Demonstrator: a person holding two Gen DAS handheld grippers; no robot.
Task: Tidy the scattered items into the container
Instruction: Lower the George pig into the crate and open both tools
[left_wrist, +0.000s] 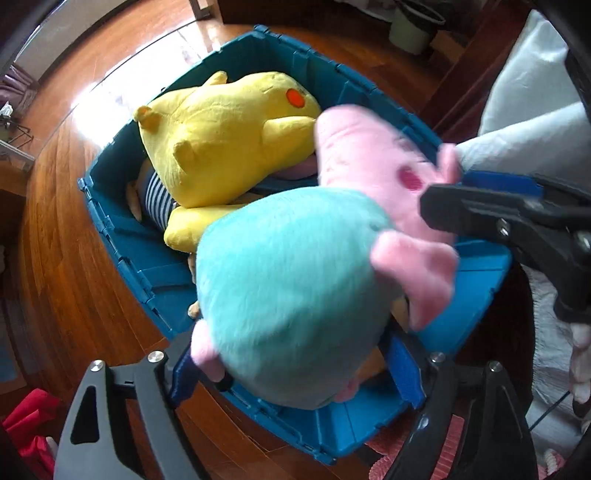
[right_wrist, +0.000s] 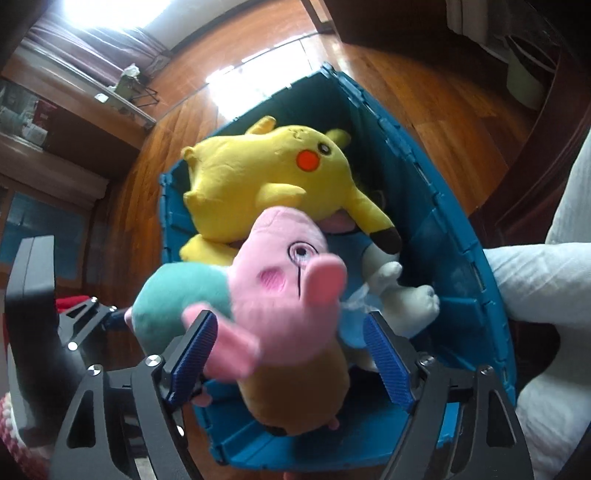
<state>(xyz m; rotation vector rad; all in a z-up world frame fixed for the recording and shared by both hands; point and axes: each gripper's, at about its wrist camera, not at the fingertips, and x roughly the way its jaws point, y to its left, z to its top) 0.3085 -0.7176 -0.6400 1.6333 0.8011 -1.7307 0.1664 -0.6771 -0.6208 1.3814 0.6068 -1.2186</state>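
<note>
Both the left gripper (left_wrist: 295, 373) and right gripper (right_wrist: 288, 354) stand wide, pads clear of the pig plush (right_wrist: 280, 295) over the bin's (left_wrist: 480, 266) near end; soft, light, squashy, best pinched mid-body.

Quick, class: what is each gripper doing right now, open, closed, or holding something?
Left gripper: open, pig plush between its pads, not pressed.
Right gripper: open around the plush's head.

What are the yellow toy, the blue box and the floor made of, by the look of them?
Yellow toy: soft plush fabric, with a fuzzy nap and stitched seams.
Blue box: probably hard moulded plastic, with ribbed walls and a slight sheen.
Floor: seemingly polished wood, with plank lines and glare.
</note>
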